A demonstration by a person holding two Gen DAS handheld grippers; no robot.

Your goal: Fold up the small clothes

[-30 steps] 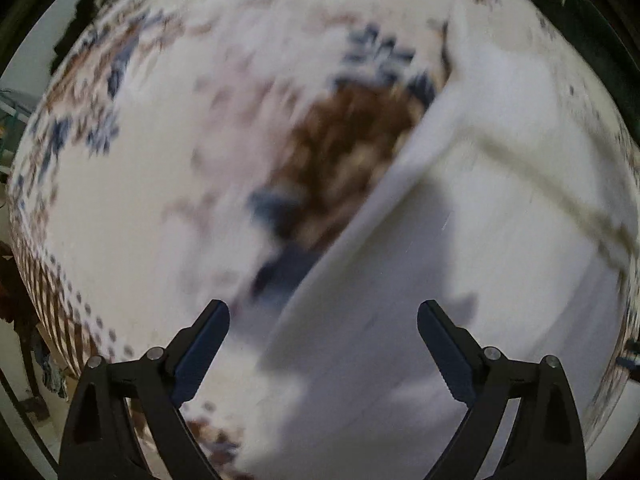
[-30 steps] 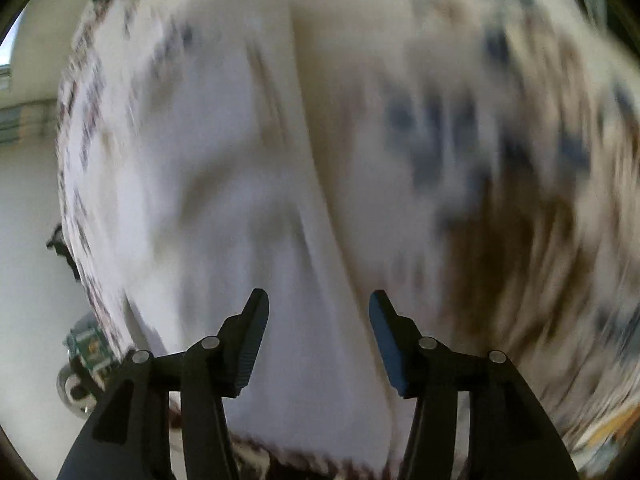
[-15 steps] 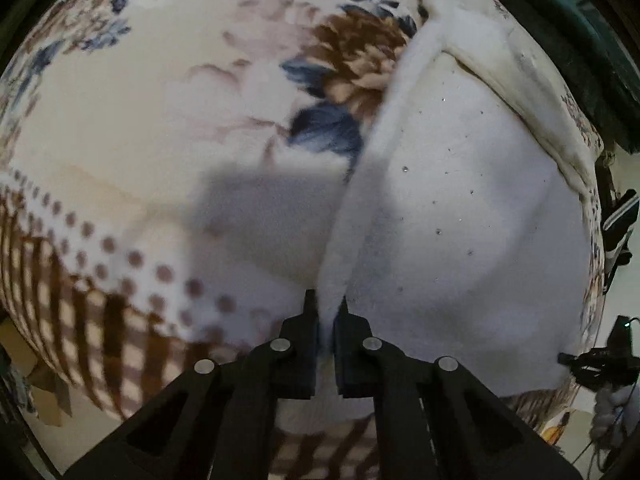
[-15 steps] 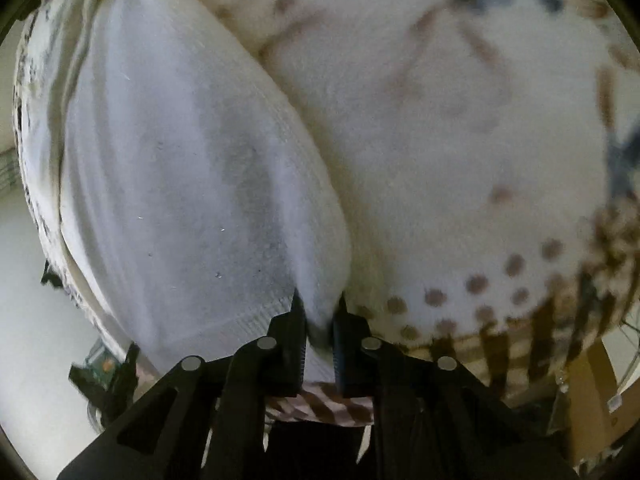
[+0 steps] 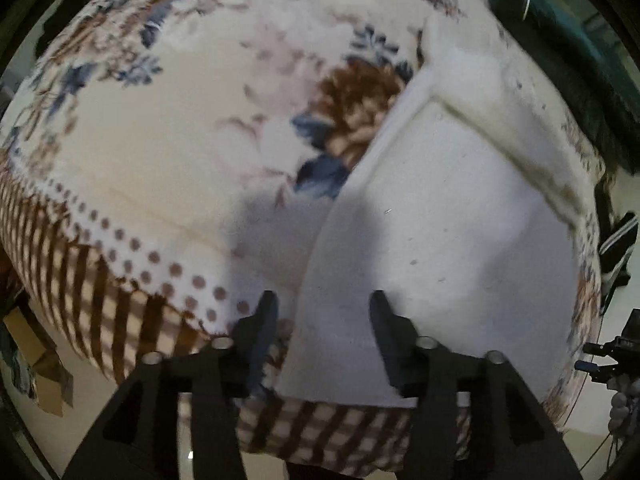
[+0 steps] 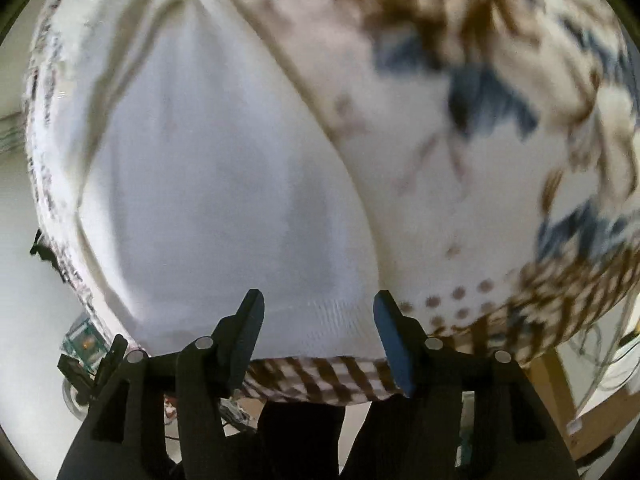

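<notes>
Both grippers, left gripper (image 5: 323,314) and right gripper (image 6: 318,312), are hanging wide open, holding nothing. White cloth (image 5: 440,240) is lying flat on the flowery blanket (image 5: 160,140) under them.

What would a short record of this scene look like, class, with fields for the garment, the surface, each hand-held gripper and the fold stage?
garment: white knit garment, lying flat, ribbed hem toward the grippers
surface: floral blanket with dotted and checked border
left hand-held gripper: open, jaws astride the garment's left hem corner, not gripping
right hand-held gripper: open, jaws astride the hem near its right corner
fold stage: garment lies released; which fold this is cannot be told
</notes>
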